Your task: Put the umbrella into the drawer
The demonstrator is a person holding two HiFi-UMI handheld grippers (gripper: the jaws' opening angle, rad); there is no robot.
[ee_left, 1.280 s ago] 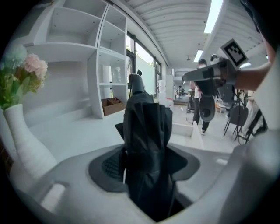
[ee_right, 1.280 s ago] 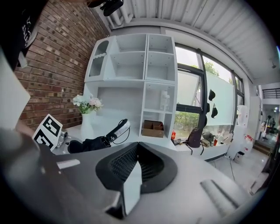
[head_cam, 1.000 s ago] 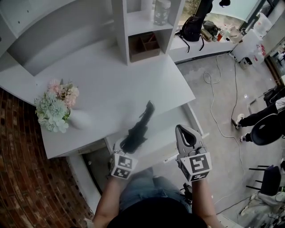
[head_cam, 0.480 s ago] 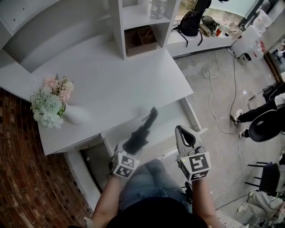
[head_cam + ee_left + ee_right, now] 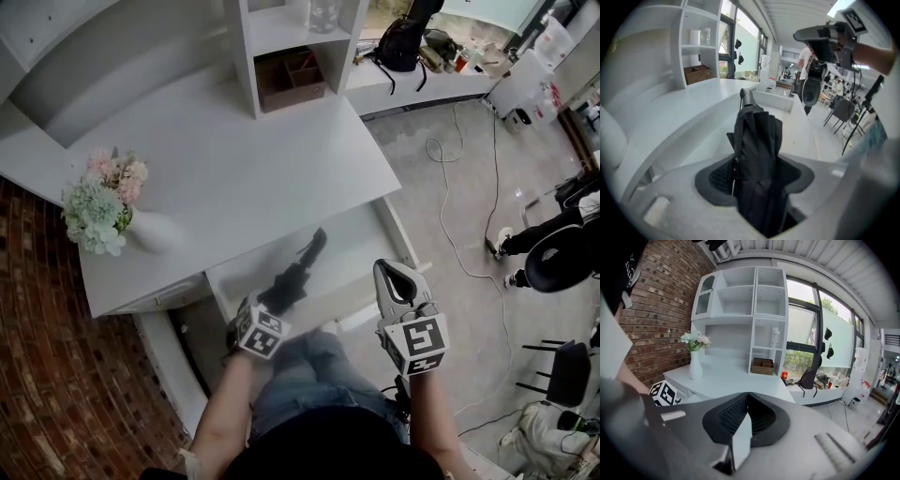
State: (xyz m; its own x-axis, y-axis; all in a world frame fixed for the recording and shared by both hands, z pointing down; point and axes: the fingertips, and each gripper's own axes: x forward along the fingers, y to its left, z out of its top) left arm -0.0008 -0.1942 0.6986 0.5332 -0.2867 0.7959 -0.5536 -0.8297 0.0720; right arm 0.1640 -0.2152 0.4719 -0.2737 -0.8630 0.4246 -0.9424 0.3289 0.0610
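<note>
left tool [image 5: 270, 305] [image 5: 757, 174]: jaws wide apart, clamped on the folded black umbrella, pads pressing both sides of the bundle; pointed steeply down.
umbrella [image 5: 292, 277] [image 5: 757, 136]: sticks straight out ahead of left tool, grey end cap farthest from the jaws; hangs over the open drawer; contact with the drawer floor not readable.
drawer [image 5: 400, 239] [image 5: 777, 100]: white, pulled out from under the tabletop; directly below and ahead of left tool; right wall just ahead of right tool.
right tool [image 5: 391, 275] [image 5: 746, 401] [image 5: 799, 35]: jaws closed together, nothing between them; to the right of left tool, apart from it, near the drawer's front right corner.
tabletop [image 5: 253, 169] [image 5: 736, 378]: white, beyond the drawer, ahead of both tools.
vase [image 5: 155, 236] [image 5: 695, 366]: white, upright on the tabletop, ahead and left of left tool, well apart from it.
flowers [image 5: 98, 206] [image 5: 695, 340]: pale pink and green, in the vase.
shelf unit [image 5: 281, 37] [image 5: 740, 310]: white, at the back of the tabletop, far ahead of both tools.
wooden box [image 5: 291, 80] [image 5: 762, 366]: in a low compartment of the shelf unit.
brick wall [image 5: 56, 375] [image 5: 651, 310]: left of left tool.
cable [image 5: 459, 187]: loose on the floor, ahead and right of right tool.
backpack [image 5: 403, 47]: far ahead and right, beyond the shelf unit.
</note>
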